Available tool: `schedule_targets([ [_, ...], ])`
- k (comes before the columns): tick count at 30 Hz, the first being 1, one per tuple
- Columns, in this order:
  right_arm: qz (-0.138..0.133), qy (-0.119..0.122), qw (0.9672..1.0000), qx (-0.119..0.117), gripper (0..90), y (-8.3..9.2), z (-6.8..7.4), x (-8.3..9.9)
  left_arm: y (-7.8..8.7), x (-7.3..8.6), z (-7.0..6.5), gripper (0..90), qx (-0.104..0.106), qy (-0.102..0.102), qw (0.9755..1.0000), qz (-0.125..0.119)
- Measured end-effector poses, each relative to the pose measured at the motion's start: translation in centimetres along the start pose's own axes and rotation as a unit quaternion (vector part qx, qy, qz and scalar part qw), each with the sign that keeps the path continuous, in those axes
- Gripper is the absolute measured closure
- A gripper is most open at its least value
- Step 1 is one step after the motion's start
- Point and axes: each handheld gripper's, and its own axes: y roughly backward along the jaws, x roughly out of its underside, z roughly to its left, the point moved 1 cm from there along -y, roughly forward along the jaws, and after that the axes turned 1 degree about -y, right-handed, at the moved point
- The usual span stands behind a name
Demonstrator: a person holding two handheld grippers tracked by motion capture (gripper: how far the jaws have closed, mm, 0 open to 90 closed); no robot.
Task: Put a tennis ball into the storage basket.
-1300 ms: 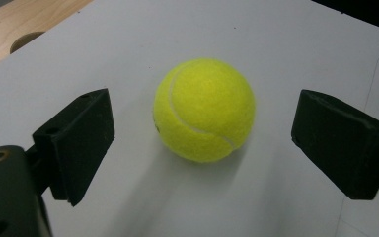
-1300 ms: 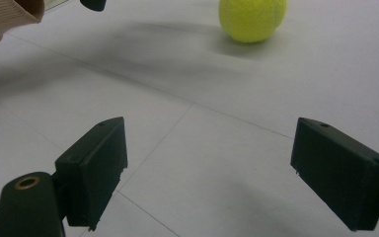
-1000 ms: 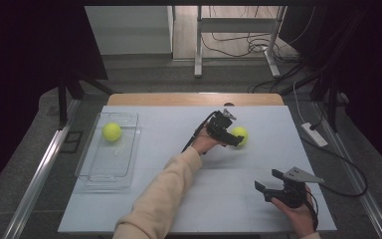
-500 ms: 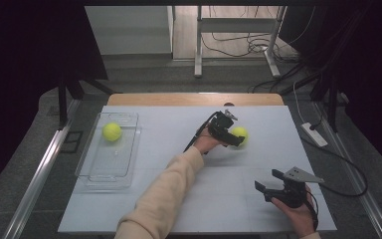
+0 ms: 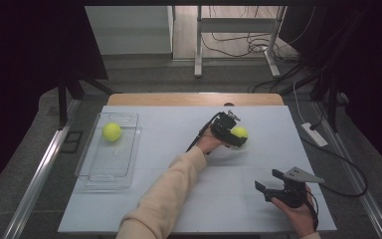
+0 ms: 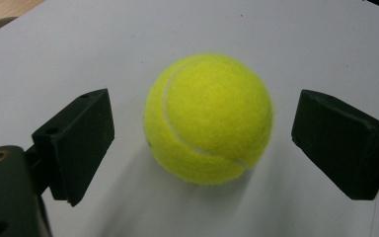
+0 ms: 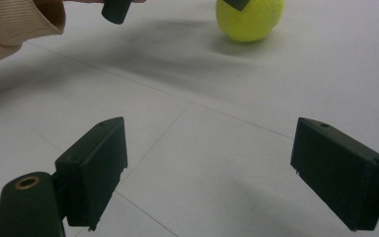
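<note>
A yellow tennis ball (image 6: pixel 208 118) rests on the white table between the two black jaws of my left gripper (image 6: pixel 202 143), which is open; a gap shows on each side of the ball. In the high view the same ball (image 5: pixel 239 133) lies at the table's middle right, with the left gripper (image 5: pixel 234 137) reaching over it. A second tennis ball (image 5: pixel 112 131) sits in a clear plastic tray (image 5: pixel 95 172) at the left. My right gripper (image 5: pixel 267 181) stands open near the front right, nothing between its jaws; in its own view (image 7: pixel 207 168) the ball (image 7: pixel 249 19) lies far ahead.
The white table top (image 5: pixel 179 199) has faint seam lines. A white power strip (image 5: pixel 314 134) and a cable lie off the table's right edge. The left forearm in a beige sleeve (image 5: pixel 166 194) crosses the front middle.
</note>
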Motion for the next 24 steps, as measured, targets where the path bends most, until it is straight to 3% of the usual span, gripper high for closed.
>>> schedule_targets([
  [14,-0.002,-0.002,1.0,-0.001,14.3,0.1,-0.1,0.0,-1.3,-0.1,-0.2,10.1,0.003,0.003,0.9999,0.015],
  [17,-0.002,-0.003,1.0,0.0,14.3,0.1,-0.1,0.0,-1.5,0.0,-0.2,13.1,0.005,0.002,0.9999,0.016],
  [20,-0.002,-0.002,1.0,0.0,14.2,0.1,-0.1,0.1,-1.6,0.1,-0.1,23.9,0.001,0.003,0.9999,0.015],
  [24,-0.002,-0.002,1.0,0.001,14.3,0.2,-0.1,0.1,-1.5,0.1,-0.1,26.3,0.002,0.004,0.9999,0.014],
])
